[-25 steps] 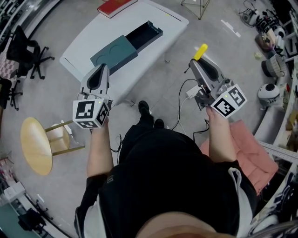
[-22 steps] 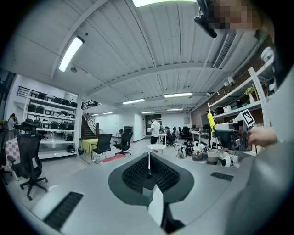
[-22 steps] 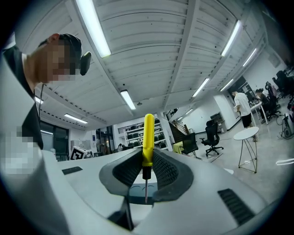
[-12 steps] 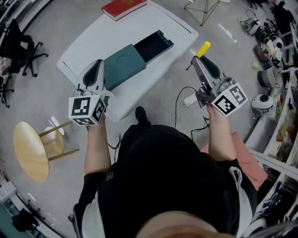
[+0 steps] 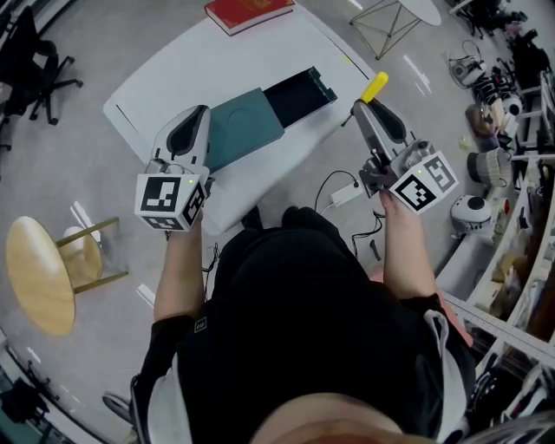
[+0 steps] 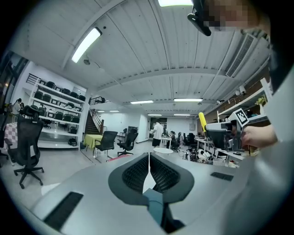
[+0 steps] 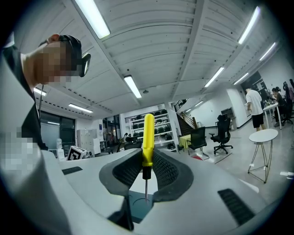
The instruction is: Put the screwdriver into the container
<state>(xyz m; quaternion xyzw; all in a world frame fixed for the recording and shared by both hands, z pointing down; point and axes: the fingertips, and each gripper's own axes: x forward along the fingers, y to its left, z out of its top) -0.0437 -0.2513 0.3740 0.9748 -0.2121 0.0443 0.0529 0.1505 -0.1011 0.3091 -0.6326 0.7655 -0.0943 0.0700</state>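
A teal container (image 5: 245,130) lies on the white table (image 5: 165,78), its dark drawer (image 5: 299,94) slid out toward the right. My right gripper (image 5: 364,108) hangs just off the table's right edge, shut on a yellow-handled screwdriver (image 5: 375,87). In the right gripper view the screwdriver (image 7: 147,137) stands upright between the ribbed pads (image 7: 163,167), its metal shaft pointing back toward the camera. My left gripper (image 5: 196,121) hovers at the table's near edge beside the teal container. In the left gripper view its jaws (image 6: 149,158) meet in a thin line with nothing between them.
A red book (image 5: 250,10) lies at the table's far end. A round wooden stool (image 5: 39,273) stands at the left, an office chair (image 5: 30,39) at the far left. A wire-frame stand (image 5: 386,22), floor cables (image 5: 342,191) and cluttered shelves (image 5: 499,139) fill the right side.
The person has stepped closer to the table. Both grippers now sit nearer the container, the left one reaching the table's edge. The screwdriver stays gripped in the right one.
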